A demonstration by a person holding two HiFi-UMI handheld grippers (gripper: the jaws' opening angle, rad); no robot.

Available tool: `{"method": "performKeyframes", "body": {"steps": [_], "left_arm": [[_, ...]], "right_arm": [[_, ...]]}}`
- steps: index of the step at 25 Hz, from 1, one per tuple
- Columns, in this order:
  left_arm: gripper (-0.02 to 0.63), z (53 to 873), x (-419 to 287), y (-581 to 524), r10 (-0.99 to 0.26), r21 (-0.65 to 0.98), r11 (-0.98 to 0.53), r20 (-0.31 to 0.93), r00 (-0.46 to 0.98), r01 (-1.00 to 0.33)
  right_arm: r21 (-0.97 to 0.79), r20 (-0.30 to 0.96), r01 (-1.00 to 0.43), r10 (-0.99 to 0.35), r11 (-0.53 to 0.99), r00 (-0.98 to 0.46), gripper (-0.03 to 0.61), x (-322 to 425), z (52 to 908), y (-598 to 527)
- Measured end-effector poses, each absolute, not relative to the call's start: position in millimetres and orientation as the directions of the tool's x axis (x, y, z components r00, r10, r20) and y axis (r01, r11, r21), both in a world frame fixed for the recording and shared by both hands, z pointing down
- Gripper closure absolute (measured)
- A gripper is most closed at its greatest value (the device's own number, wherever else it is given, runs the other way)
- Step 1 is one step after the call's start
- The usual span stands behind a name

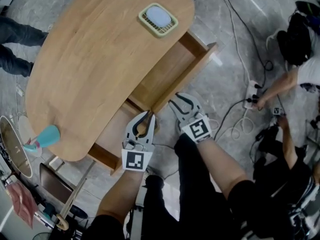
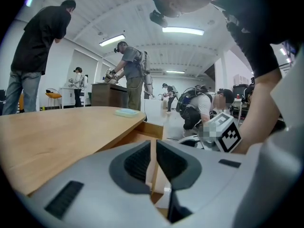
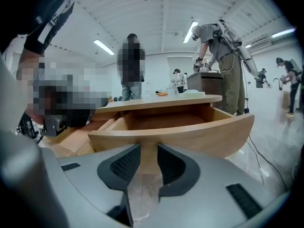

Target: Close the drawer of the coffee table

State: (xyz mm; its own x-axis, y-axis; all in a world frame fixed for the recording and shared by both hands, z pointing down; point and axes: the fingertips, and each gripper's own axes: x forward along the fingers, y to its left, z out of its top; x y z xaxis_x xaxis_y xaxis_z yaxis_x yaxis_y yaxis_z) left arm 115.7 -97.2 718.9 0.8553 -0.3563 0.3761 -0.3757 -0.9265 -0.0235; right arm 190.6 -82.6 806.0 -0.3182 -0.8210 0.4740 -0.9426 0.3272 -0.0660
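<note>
Drawer (image 1: pixel 170 70): stands pulled well out from under the wooden surface (image 1: pixel 100 59), toward the person. Its bed is bare and its curved front faces both claws.
Left claw (image 1: pixel 146 119): nearly together, pinched on a thin wooden edge at the near end of the drawer's front. The left gripper view shows that strip filling the narrow gap between the pads.
Right claw (image 1: pixel 179 100): partly open and holding nothing. Its tips stand at the front's outer face, further along; whether they touch it cannot be told.
Surface: carries a pale green-rimmed dish (image 1: pixel 158 19) near its far edge and a teal cup (image 1: pixel 46 137) at its left end, both away from the drawer.
Step in hand: setting both claws on the front ahead of the push, as I judge it; closing is not yet done.
Next move: calls for an even push from both claws along the drawer's line of travel, straight in under the surface, so the box does not skew and bind. The left claw should release the edge before the front meets the frame.
</note>
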Motion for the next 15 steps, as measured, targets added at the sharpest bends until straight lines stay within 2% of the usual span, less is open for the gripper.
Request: {"method": "performKeyframes", "body": {"steps": [6, 15], "left_arm": [[0.575, 715, 88, -109, -0.465, 0.149, -0.830, 0.348, 0.814, -0.537], [0.575, 717, 53, -111, -0.509, 0.169, -0.792, 0.348, 0.787, -0.586]], "right_arm": [[-0.052, 0.456, -0.937, -0.827, 0.345, -0.330, 0.465, 179, 791, -119], [-0.031, 0.416, -0.937, -0.848, 0.347, -0.328, 0.476, 166, 791, -170]]}}
